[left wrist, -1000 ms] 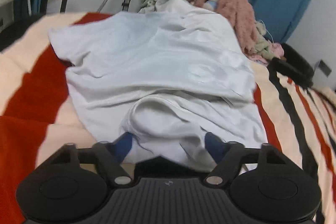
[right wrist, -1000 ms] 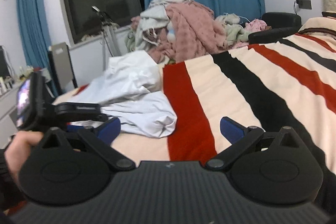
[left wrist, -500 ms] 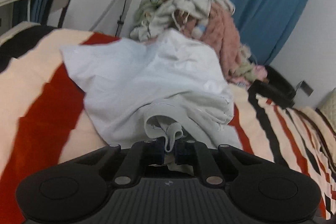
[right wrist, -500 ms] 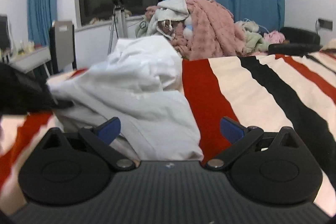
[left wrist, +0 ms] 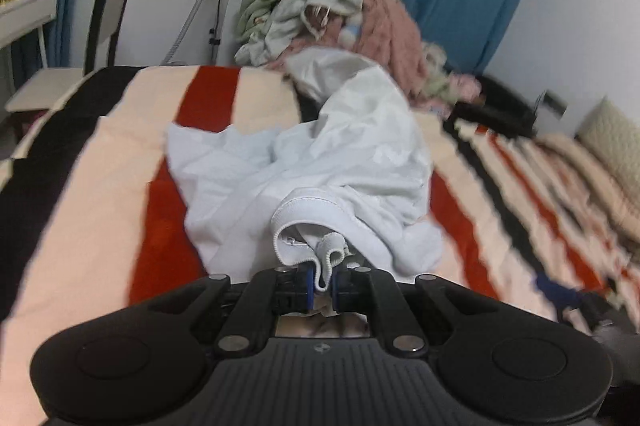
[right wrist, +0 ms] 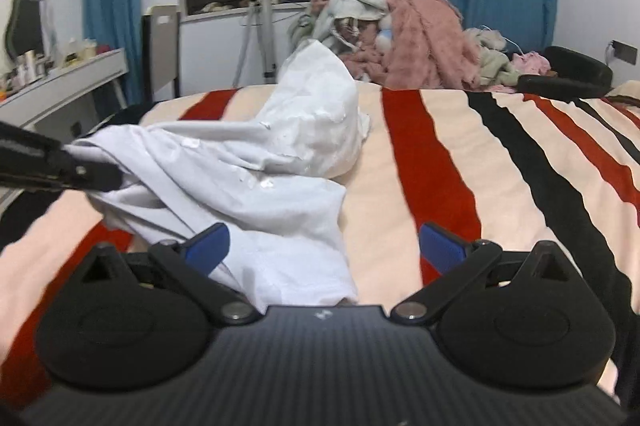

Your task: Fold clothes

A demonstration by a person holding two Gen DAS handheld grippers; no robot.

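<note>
One hem newly pinched: left gripper point(left wrist: 322, 284) jaws, spread a second ago, clamp the white garment point(left wrist: 340, 162); right gripper point(right wrist: 322, 246) spread, empty. Lifting may begin.

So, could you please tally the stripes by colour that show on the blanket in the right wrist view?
On the striped blanket, beyond the white garment, counting only bands clear in that view:
Wide red stripes: 3
Wide black stripes: 1
Narrow black stripes: 1
Total: 5
The cream is taken as background, and the right edge is too cramped to count further.
</note>
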